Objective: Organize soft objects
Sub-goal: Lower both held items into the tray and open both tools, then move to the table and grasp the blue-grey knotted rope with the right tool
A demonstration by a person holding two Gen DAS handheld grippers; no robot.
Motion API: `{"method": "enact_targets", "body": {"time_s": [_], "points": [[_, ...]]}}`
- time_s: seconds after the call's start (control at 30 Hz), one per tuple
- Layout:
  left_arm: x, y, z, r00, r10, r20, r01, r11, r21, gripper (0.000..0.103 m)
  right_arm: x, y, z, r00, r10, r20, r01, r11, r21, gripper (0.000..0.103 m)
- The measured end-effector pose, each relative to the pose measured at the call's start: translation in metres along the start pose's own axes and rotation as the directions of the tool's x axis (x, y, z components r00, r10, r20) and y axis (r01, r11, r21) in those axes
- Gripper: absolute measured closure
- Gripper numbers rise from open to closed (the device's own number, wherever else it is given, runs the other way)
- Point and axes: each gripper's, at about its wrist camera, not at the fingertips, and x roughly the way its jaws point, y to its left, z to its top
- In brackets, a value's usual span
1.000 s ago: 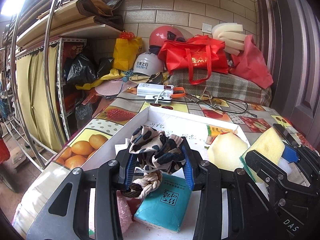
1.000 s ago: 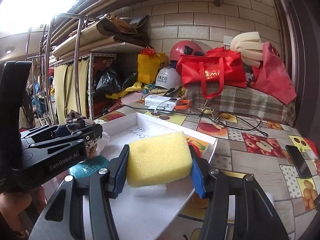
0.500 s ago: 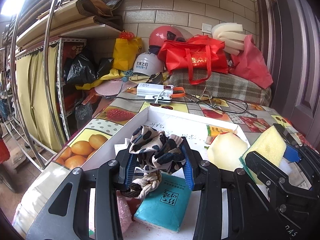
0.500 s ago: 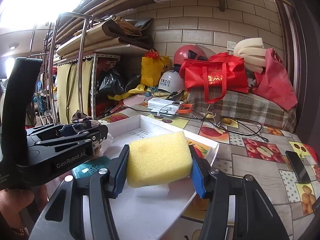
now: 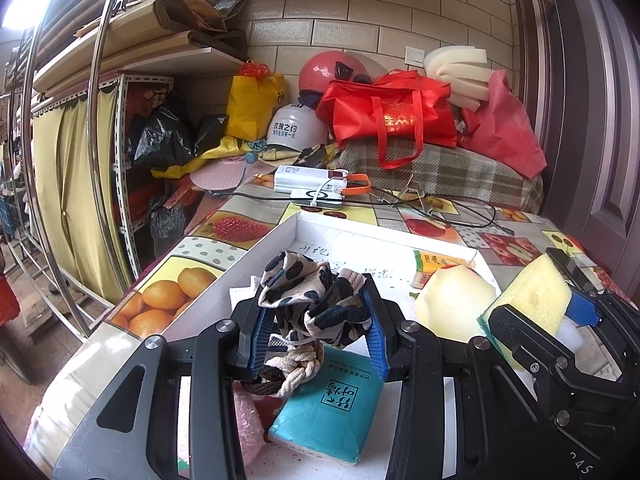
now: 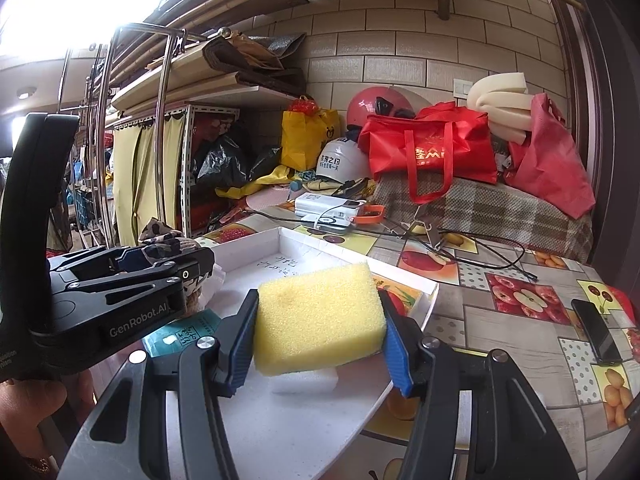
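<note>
My left gripper [image 5: 316, 322] is shut on a bunched black-spotted beige cloth [image 5: 304, 280], held above a white tray [image 5: 344, 228]. Under it in the tray lie a braided rope [image 5: 298, 368], a teal tissue pack [image 5: 332, 412] and a pink fluffy piece [image 5: 246, 428]. A pale foam lump [image 5: 452, 300] sits further right. My right gripper [image 6: 320, 322] is shut on a yellow sponge [image 6: 316, 312] over the tray's right side, just above a white foam block [image 6: 304, 380]. The left gripper [image 6: 120, 280] with the cloth [image 6: 160, 236] shows at the left of the right wrist view.
The tray rests on a fruit-print tablecloth [image 6: 520, 300]. A black phone [image 6: 596, 332] lies at the right. White power banks [image 5: 308, 178] and black cables [image 5: 452, 208] lie behind the tray. Red bags [image 5: 392, 116], helmets and a metal rack [image 5: 100, 140] crowd the back and left.
</note>
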Motion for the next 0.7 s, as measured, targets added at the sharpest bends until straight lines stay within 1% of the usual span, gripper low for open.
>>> {"method": "enact_targets", "body": {"time_s": [0.13,0.2,0.23,0.27,0.3,0.33,0.43,0.53,0.6,0.63,0.7], "points": [[0.000,0.000,0.000,1.000,0.012,0.003,-0.012,1.000,-0.003,0.063,0.000,0.000,0.000,1.000,0.001,-0.003,-0.001,1.000,-0.001,0.046],[-0.003,0.003,0.000,0.999,0.047,0.020,-0.046,0.999,-0.017,0.057,0.003,0.002,0.000,1.000,0.018,-0.017,-0.018,1.000,-0.010,0.045],[-0.005,0.004,-0.001,0.997,0.065,0.034,-0.064,0.998,-0.026,0.041,0.005,0.003,0.000,1.000,0.018,-0.025,-0.018,1.000,-0.017,0.038],[-0.007,0.005,-0.001,0.996,0.082,0.047,-0.080,0.996,-0.033,0.013,0.006,0.004,0.000,0.999,0.015,-0.030,-0.016,1.000,-0.022,0.019],[-0.009,0.006,-0.002,0.994,0.094,0.059,-0.092,0.995,-0.037,0.002,0.007,0.005,0.000,0.999,0.014,-0.033,-0.015,1.000,-0.027,0.011],[-0.011,0.007,-0.002,0.993,0.100,0.068,-0.097,0.995,-0.039,0.000,0.007,0.005,0.000,0.999,0.008,-0.035,-0.009,1.000,-0.029,0.001],[-0.012,0.005,-0.004,0.989,0.120,0.087,-0.117,0.993,-0.029,0.000,0.007,0.006,0.000,0.999,0.009,-0.032,-0.009,1.000,-0.029,0.000],[-0.017,0.006,-0.006,0.984,0.134,0.117,-0.130,0.991,-0.040,0.000,0.004,0.006,0.000,1.000,0.003,-0.025,-0.004,1.000,-0.029,0.000],[-0.024,0.009,-0.007,0.980,0.138,0.141,-0.130,0.990,-0.061,0.000,-0.003,0.006,0.000,1.000,-0.010,0.007,0.010,1.000,-0.029,0.000],[-0.026,0.011,-0.009,0.980,0.141,0.140,-0.131,0.988,-0.077,0.000,-0.008,0.007,-0.001,1.000,-0.021,0.022,0.021,0.999,-0.026,0.000],[-0.030,0.018,-0.011,0.982,0.138,0.125,-0.124,0.985,-0.118,0.000,-0.014,0.006,-0.003,1.000,-0.014,0.010,0.014,1.000,-0.009,0.000]]}}
